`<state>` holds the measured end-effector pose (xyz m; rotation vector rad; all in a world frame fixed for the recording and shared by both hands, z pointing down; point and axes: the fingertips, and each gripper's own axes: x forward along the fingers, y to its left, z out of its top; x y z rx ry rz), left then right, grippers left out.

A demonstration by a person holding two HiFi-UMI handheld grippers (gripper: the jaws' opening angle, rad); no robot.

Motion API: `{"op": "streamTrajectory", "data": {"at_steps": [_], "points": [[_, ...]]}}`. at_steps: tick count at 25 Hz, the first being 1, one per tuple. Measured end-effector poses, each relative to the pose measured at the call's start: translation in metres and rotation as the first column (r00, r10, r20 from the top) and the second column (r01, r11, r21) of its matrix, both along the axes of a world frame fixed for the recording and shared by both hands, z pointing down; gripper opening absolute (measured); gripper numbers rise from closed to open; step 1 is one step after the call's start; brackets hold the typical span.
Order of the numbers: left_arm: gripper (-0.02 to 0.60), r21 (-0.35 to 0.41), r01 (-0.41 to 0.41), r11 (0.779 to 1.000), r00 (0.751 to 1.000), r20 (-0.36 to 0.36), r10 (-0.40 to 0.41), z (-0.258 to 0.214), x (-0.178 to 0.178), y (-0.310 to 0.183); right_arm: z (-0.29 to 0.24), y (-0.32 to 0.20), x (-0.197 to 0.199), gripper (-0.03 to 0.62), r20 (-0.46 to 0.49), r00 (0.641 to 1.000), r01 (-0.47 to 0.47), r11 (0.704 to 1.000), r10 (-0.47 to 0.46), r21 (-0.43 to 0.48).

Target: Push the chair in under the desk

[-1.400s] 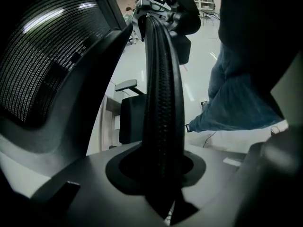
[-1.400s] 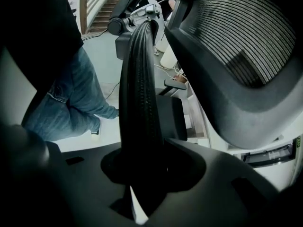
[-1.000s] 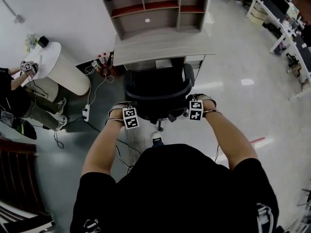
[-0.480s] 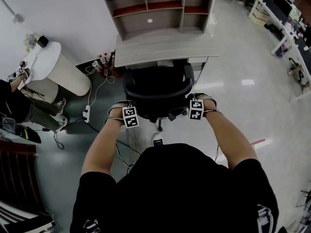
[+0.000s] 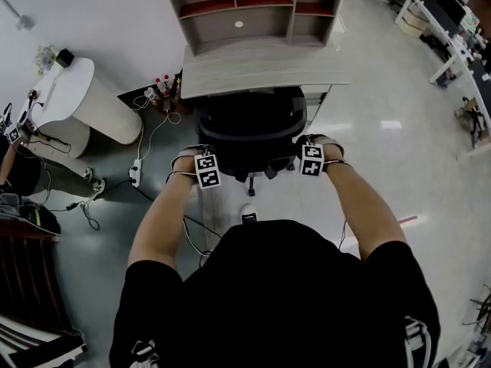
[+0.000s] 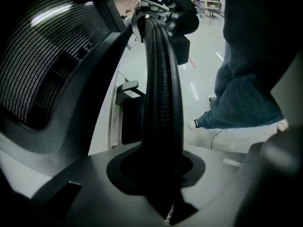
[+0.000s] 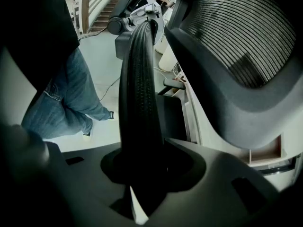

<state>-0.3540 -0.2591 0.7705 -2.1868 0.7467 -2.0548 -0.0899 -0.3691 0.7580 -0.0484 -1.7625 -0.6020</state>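
Glossy pale floor (image 5: 430,175) fills a bright open office, seen from above over the shoulders of a person in a black top. At the top of the head view stands a grey wooden desk (image 5: 253,71) carrying a grey hutch of open shelves (image 5: 253,6) with reddish boards. A black mesh office chair (image 5: 249,129) sits directly in front of it. The chair's front edge meets the desktop's near edge and part of it is hidden beneath, while its backrest stands out on the person's side.

Both bare forearms reach forward to the backrest. The left gripper (image 5: 203,162) sits at the backrest's left corner and the right gripper (image 5: 311,153) at its right corner, each topped by a cube of square markers.

In the left gripper view, the left gripper (image 6: 165,207) has its jaws pinched onto the ribbed black top rim (image 6: 161,103) of the backrest, which curves away towards the other gripper; mesh shows to the left and a blue jeans leg (image 6: 246,98) to the right. In the right gripper view, the right gripper (image 7: 137,197) likewise clamps that rim (image 7: 137,89), with mesh on the right.

Left of the desk stands a white round table (image 5: 77,98), and a white power strip (image 5: 135,176) lies on the floor among loose cables.
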Motion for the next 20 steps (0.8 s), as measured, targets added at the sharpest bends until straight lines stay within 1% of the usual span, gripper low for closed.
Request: {"op": "streamTrajectory", "data": {"at_steps": [10, 20], "points": [[0.094, -0.002, -0.003, 1.000, 1.000, 0.001, 0.003, -0.0026, -0.0028, -0.0095, -0.0016, -0.0112, -0.0037, 0.129, 0.009, 1.000, 0.008, 1.000, -0.008, 0.002], [0.094, 0.002, -0.002, 1.000, 1.000, 0.000, 0.002, -0.0018, -0.0006, -0.0077, -0.0015, -0.0092, -0.0027, 0.129, 0.013, 1.000, 0.009, 1.000, -0.009, 0.006]]}}
